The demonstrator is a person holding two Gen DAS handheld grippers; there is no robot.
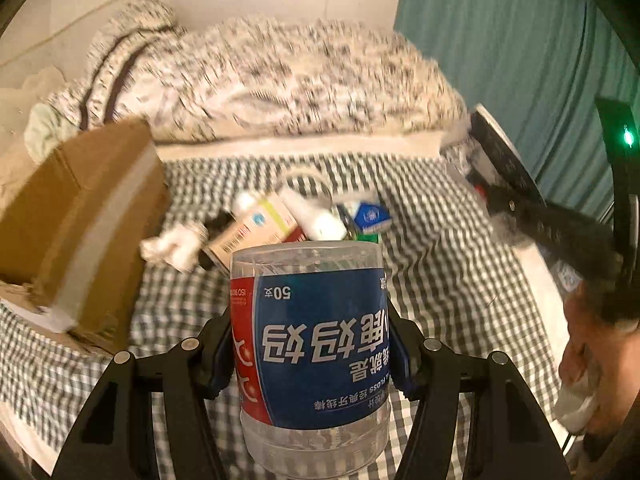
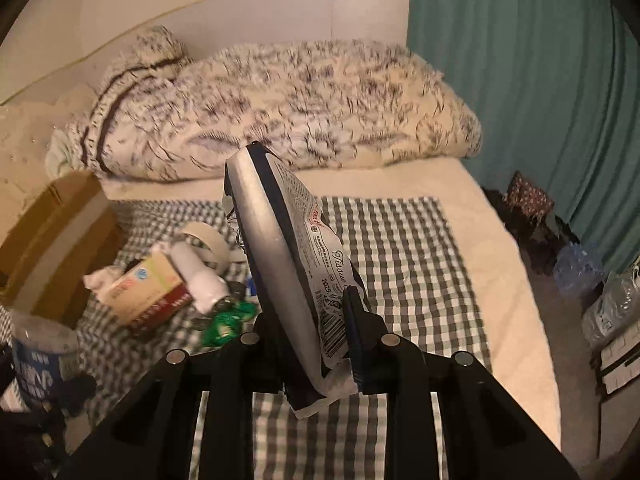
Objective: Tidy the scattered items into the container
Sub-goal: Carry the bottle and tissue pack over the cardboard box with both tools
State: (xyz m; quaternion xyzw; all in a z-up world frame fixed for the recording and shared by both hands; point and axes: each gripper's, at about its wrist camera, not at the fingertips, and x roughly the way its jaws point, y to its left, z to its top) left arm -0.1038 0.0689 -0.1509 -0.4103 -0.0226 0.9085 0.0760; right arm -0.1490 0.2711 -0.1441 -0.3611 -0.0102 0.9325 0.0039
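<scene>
My left gripper [image 1: 310,354] is shut on a clear plastic floss-pick jar [image 1: 308,344] with a blue and red label, held upside down above the checked cloth. The jar also shows in the right wrist view [image 2: 42,354] at the far left. My right gripper [image 2: 310,330] is shut on a flat tissue pack [image 2: 292,248], held on edge above the bed; it shows in the left wrist view [image 1: 504,160] at the right. The cardboard box [image 1: 76,216] stands at the left, also in the right wrist view [image 2: 52,236]. A pile of scattered items [image 1: 288,220] lies mid-bed.
The pile holds a beige carton [image 2: 148,288], a white bottle [image 2: 198,276], a tape roll [image 2: 208,240], crumpled tissue [image 2: 98,278] and a green wrapper [image 2: 228,320]. A patterned duvet [image 2: 280,108] lies behind. A teal curtain [image 2: 540,100] and floor clutter [image 2: 580,272] are right.
</scene>
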